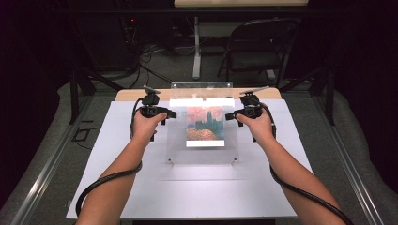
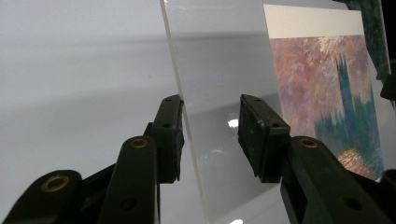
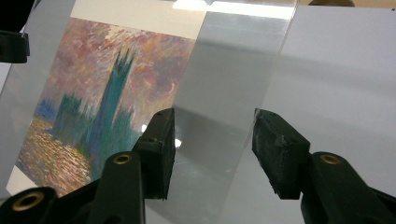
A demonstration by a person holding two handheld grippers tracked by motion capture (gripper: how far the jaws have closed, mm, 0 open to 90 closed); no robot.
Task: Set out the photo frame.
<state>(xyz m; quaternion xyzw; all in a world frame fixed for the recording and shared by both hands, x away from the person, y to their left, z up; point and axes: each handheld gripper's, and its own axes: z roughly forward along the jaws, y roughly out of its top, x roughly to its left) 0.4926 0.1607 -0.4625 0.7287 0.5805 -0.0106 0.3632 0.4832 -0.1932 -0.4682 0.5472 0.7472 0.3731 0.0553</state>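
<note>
Both tongs, left (image 1: 170,114) and right (image 1: 228,115), are spread astride opposite edges of the clear acrylic sheet (image 1: 178,145) covering the painting print (image 1: 205,124), seemingly poised to lift it evenly.

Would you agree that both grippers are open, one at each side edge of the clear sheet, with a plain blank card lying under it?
Not quite: the card is not blank. It is a painting print of dark towers under a pink sky, as the right gripper view shows. The rest holds: left gripper and right gripper stand open astride the clear sheet's edges.
</note>
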